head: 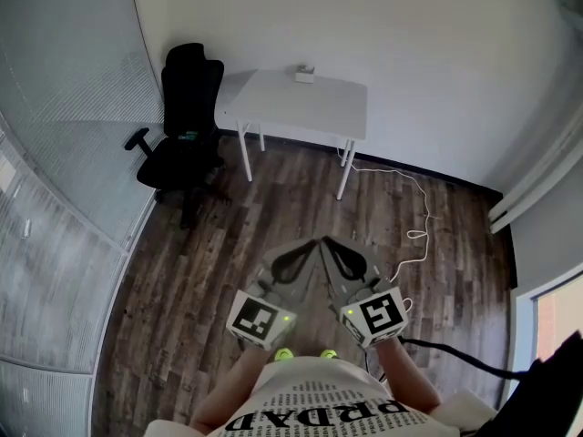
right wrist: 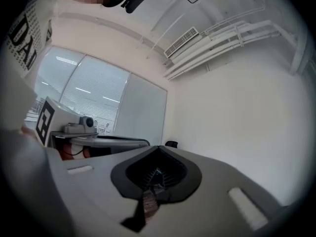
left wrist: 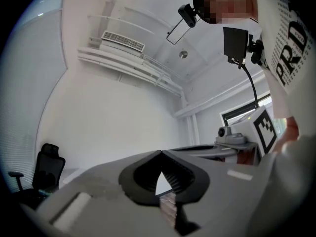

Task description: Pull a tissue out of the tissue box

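Observation:
Both grippers are held close to my chest, high above the wood floor, side by side and pointing forward. My left gripper (head: 312, 242) is shut, its jaws meeting at the tip (left wrist: 160, 152) with nothing between them. My right gripper (head: 326, 242) is shut too and just as empty (right wrist: 158, 147). The two tips nearly touch each other. A small white box-like object (head: 304, 74) sits at the back edge of the white desk (head: 273, 98), far from both grippers; it is too small to tell what it is.
A black office chair (head: 187, 126) stands left of the desk. A white cable (head: 421, 209) trails over the wood floor (head: 228, 244) on the right. A black cable (head: 455, 355) runs by my right side. A glass wall with blinds (head: 64, 198) curves along the left.

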Available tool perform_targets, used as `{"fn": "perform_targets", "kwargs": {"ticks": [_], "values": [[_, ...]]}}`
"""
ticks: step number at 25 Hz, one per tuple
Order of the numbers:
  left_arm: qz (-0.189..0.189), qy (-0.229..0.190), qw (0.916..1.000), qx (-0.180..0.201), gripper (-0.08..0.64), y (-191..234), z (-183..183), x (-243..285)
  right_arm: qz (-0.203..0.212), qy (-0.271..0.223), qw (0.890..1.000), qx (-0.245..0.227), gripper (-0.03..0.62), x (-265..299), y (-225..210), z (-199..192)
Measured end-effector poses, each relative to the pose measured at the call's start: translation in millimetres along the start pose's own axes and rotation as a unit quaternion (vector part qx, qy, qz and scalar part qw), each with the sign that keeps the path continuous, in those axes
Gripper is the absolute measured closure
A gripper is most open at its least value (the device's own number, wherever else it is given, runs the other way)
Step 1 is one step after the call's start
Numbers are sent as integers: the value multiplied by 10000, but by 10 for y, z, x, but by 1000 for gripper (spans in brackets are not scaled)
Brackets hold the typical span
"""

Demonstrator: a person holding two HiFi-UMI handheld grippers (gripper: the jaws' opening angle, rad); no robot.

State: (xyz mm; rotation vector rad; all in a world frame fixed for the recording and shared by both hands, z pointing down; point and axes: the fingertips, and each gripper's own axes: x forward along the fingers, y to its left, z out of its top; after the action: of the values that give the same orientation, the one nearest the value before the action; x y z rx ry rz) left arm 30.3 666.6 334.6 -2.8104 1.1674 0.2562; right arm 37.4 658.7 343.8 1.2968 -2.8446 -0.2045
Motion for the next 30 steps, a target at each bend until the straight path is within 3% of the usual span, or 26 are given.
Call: {"fn": "perform_targets", "kwargs": {"ticks": [8, 19, 25, 30], "values": [[-57, 205, 9998, -11, 569, 95, -124, -178, -108, 125, 9995, -258, 584, 86, 195, -67], [-109, 487, 9987, 94, 569, 199, -316, -424, -308, 437, 9985, -69, 583, 138, 427, -294], [-21, 504, 9987, -69, 569, 309, -402, -365, -231, 495, 9985, -35, 583, 252, 366, -362], [73, 519, 9986, 40, 569, 461, -454, -274, -127, 393, 9991, -53, 583, 406, 279, -410]]}}
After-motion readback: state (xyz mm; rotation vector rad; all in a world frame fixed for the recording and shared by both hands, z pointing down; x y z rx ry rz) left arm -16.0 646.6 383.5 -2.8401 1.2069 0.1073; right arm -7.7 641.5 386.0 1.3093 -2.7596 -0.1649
